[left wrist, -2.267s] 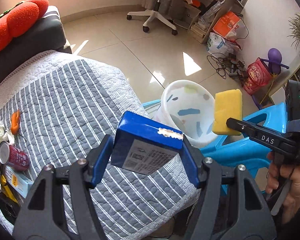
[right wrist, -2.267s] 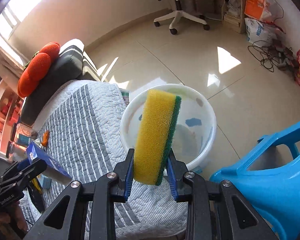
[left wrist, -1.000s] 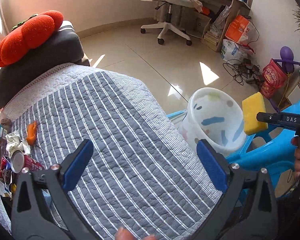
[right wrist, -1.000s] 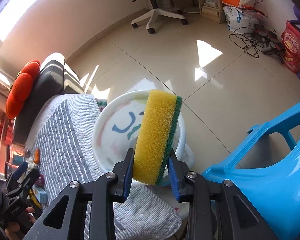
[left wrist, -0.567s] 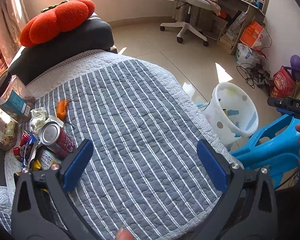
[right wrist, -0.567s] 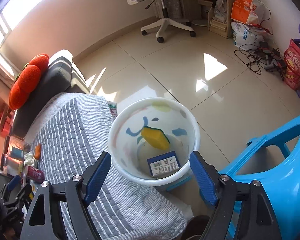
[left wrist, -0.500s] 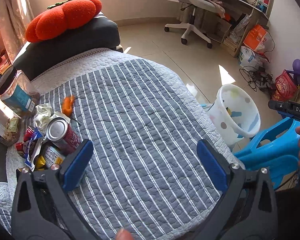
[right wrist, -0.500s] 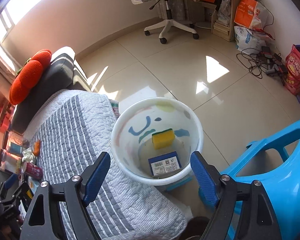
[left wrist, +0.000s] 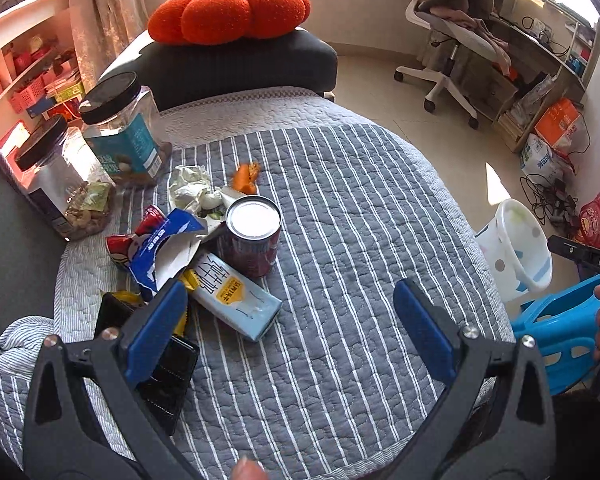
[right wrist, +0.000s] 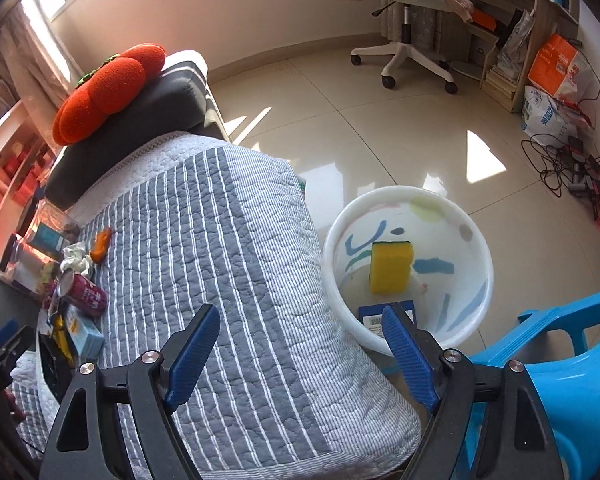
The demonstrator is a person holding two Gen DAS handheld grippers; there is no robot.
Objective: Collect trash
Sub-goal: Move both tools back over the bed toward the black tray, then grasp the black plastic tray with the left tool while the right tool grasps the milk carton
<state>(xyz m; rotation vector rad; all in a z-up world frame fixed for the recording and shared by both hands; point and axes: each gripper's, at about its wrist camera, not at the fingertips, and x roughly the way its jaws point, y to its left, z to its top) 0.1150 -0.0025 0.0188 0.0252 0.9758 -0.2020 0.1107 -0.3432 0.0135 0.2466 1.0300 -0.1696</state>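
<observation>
Striped quilt (left wrist: 340, 220) beneath 2 empty claws: left claw (left wrist: 291, 332), right claw (right wrist: 300, 356), both wide apart

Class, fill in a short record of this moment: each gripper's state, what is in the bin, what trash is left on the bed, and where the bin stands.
left gripper: open, empty, over the bed
right gripper: open, empty
bin: on the floor beside the bed
in bin: sponge, blue box
left on bed: can, carton, torn wrapper, crumpled paper, orange scrap
also on bed: two jars
</observation>
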